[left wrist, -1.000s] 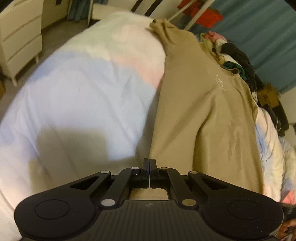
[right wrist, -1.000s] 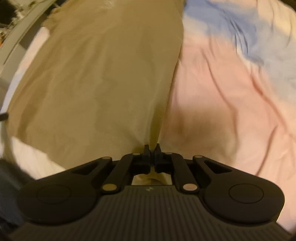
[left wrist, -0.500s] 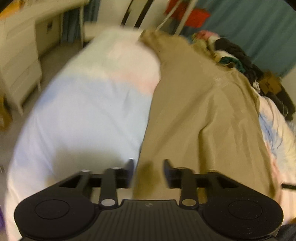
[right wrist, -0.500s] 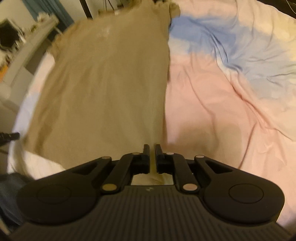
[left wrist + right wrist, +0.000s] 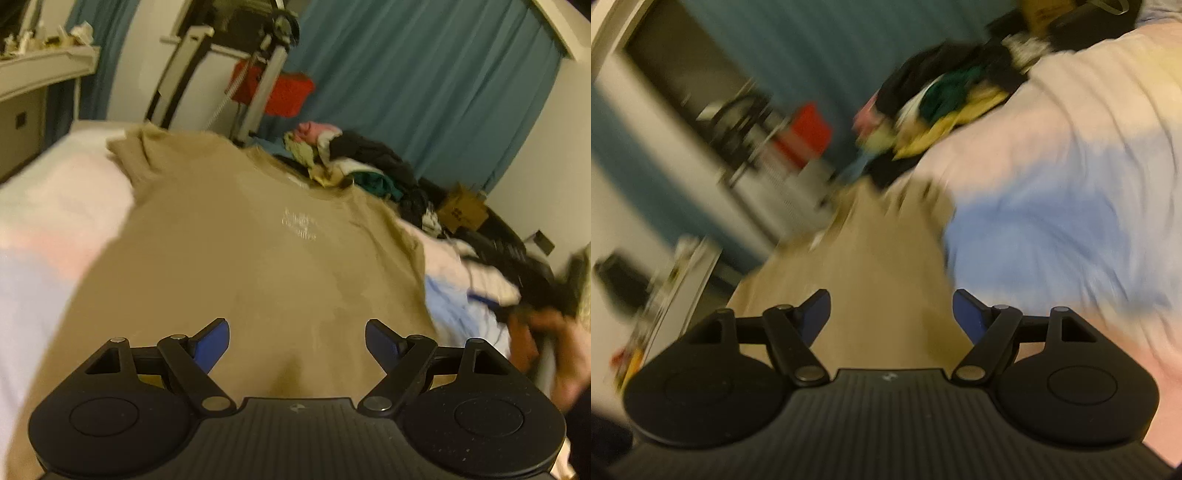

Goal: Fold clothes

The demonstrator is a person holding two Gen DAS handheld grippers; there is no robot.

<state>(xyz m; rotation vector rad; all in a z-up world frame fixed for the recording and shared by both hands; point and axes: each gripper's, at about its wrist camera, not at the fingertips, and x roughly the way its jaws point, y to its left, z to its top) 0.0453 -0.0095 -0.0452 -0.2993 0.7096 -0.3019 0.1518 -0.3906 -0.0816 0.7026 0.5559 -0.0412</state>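
place: bedroom | bed point(image 5: 55, 206), clothes pile point(image 5: 362, 162), teal curtains point(image 5: 424, 81)

The tan shirt point(image 5: 258, 266) is matt, soft cloth with faint creases and small pale print. The bedsheet point(image 5: 44, 236) under it is smooth, matt fabric. Far off, the curtain point(image 5: 424, 85) is matt cloth in folds. The left gripper point(image 5: 297, 343) is matt black plastic, ribbed near the camera, with dull metal pins and smooth blue pads point(image 5: 210, 345).
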